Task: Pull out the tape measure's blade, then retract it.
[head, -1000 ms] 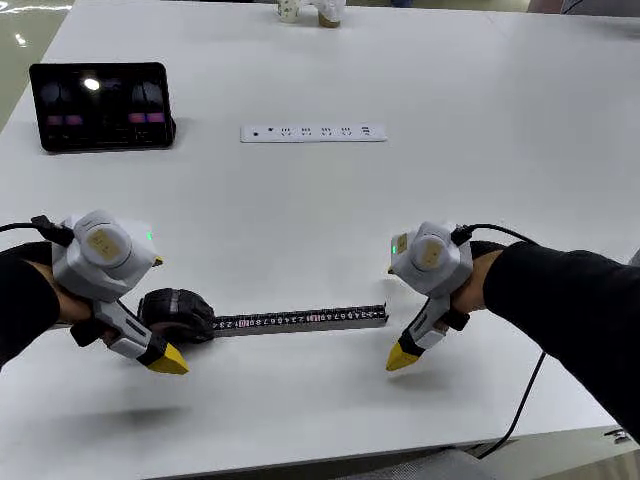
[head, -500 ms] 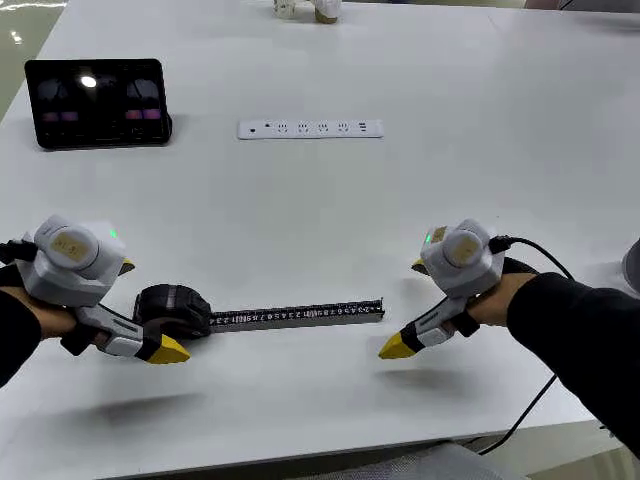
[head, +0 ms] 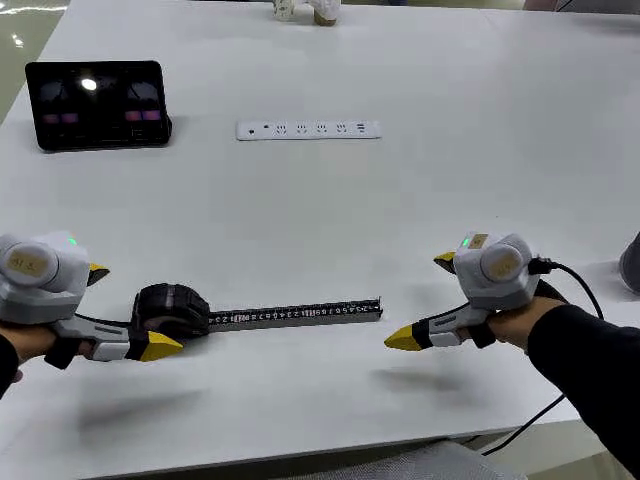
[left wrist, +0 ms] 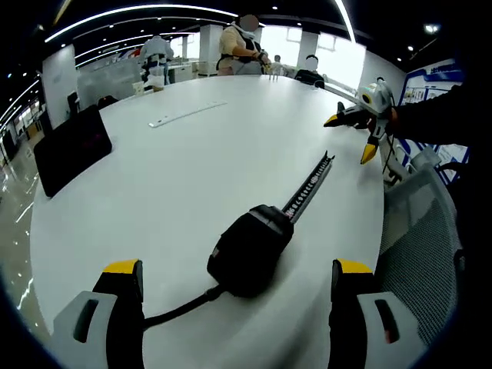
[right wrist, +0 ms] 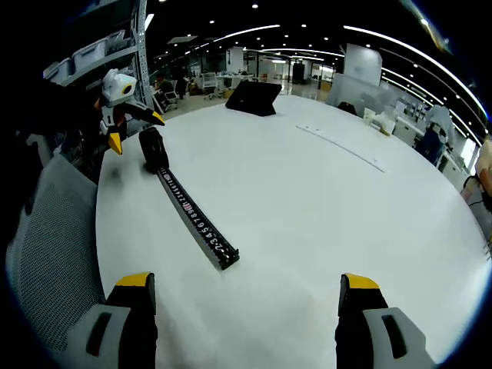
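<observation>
A black tape measure (head: 172,308) lies on the white table (head: 330,210), its blade (head: 295,316) pulled out to the right and flat on the surface. My left gripper (head: 128,310) is open just left of the case, its jaws either side of the case without touching it. In the left gripper view the case (left wrist: 250,250) sits ahead of my left gripper (left wrist: 237,267). My right gripper (head: 424,300) is open, a short way right of the blade's end. In the right gripper view the blade (right wrist: 198,223) runs away from my right gripper (right wrist: 246,281) toward the case (right wrist: 152,147).
A dark tablet (head: 98,103) stands at the back left. A white power strip (head: 308,129) lies mid-table, and small items (head: 305,10) sit at the far edge. A cable (head: 560,385) trails from my right gripper. A mesh chair (left wrist: 419,246) stands by the table edge.
Both grippers have moved outward and lower, the left to the left, the right to the right of the blade's end. The tape measure and its pulled-out blade have stayed put.
</observation>
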Available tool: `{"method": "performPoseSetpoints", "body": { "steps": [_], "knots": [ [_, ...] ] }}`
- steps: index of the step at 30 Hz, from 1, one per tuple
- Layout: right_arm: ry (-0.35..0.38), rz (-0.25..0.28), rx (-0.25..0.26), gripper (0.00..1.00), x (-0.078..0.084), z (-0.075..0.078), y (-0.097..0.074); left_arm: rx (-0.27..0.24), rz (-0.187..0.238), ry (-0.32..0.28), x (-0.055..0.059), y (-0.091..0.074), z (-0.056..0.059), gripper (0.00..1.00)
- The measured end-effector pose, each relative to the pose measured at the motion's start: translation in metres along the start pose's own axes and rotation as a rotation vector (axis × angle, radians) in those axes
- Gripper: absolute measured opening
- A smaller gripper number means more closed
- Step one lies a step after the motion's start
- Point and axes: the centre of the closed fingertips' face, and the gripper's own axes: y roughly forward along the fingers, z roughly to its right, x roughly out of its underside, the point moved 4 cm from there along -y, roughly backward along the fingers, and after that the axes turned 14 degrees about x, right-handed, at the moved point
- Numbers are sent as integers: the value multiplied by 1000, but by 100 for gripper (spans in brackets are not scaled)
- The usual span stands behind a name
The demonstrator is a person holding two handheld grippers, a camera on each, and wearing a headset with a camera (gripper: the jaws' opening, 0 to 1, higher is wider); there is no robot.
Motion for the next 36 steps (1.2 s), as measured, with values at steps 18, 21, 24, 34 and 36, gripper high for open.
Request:
{"method": "performPoseSetpoints", "body": {
  "steps": [18,21,24,34,36],
  "knots": [
    [50,62,46,99,21,-5,-36,-89,128,-13,5,-23,7,99],
    [55,68,53,99,24,-8,-42,-86,132,-26,10,-25,9,99],
    [36,59,60,99,28,-12,-46,-85,132,-34,16,-26,11,99],
    [44,60,74,99,39,-13,-59,-87,144,-2,30,-30,20,99],
    [31,54,80,99,43,-13,-59,-93,152,-5,30,-31,20,99]
  ]
}}
